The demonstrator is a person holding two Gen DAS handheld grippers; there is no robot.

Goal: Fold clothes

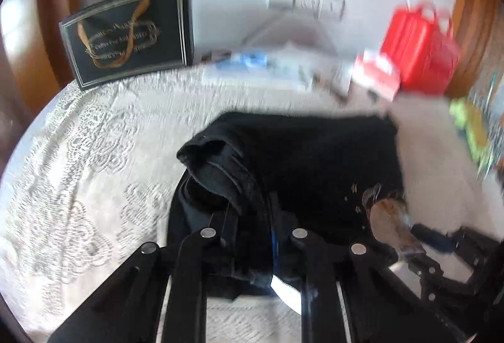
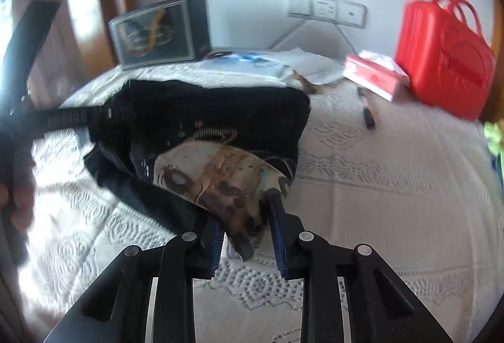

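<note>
A black garment (image 1: pixel 315 160) with a beige printed picture (image 2: pixel 214 173) lies bunched on a white lace-covered table (image 2: pixel 393 185). My left gripper (image 1: pixel 250 223) is shut on a dark folded edge of it at the near left side. My right gripper (image 2: pixel 244 226) has its blue pads (image 2: pixel 278 236) closed on the printed part at the garment's near right corner. In the left wrist view the right gripper (image 1: pixel 441 251) shows at the lower right, on the print (image 1: pixel 387 217). In the right wrist view the left gripper (image 2: pixel 63 119) reaches in from the left, with a hand (image 2: pixel 15 201) behind it.
At the table's back stand a black gift box (image 2: pixel 160 31), papers (image 2: pixel 283 62), a pink tissue pack (image 2: pixel 375 77) and a red plastic case (image 2: pixel 441 59). A dark pen (image 2: pixel 367 116) lies right of the garment. Wall sockets (image 2: pixel 327 9) sit on the white wall behind.
</note>
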